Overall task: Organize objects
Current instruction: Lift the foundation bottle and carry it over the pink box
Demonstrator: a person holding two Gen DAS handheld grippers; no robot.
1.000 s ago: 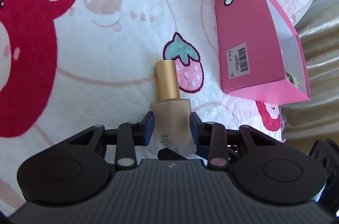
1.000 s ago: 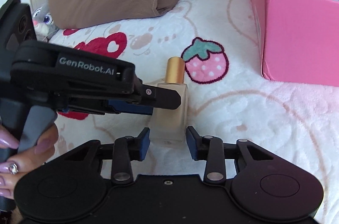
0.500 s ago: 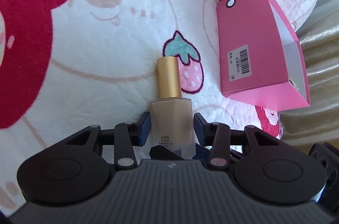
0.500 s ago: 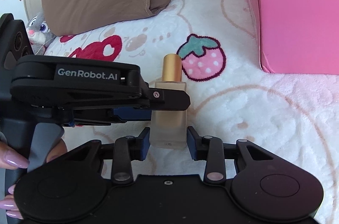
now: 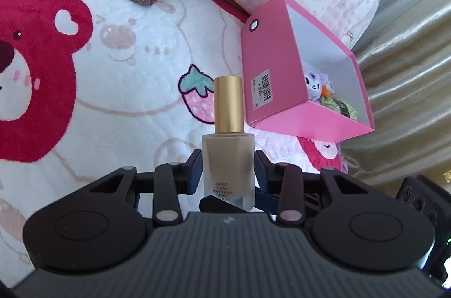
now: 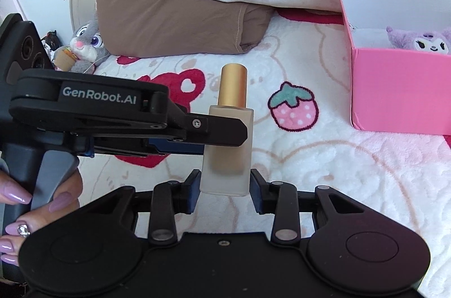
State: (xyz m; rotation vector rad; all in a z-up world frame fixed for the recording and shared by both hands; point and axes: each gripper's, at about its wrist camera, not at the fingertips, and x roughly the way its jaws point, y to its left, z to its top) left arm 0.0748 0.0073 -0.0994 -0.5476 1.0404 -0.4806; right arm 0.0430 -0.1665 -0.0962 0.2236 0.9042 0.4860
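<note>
Inside pink box (image 6: 400, 89), purple plush (image 6: 420, 40); bottle (image 5: 228, 157) outside.

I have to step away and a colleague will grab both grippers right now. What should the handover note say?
Left gripper: shut on the foundation bottle, holding its frosted body upright, gold cap up, off the blanket.
Right gripper: its fingers flank the bottle's base; contact is not clear.
Pink box: on the blanket, to the right of the bottle, open, with a purple plush and other small items inside.
Done: bottle picked up.
Left: probably carry it to the pink box, set it in, release.
</note>
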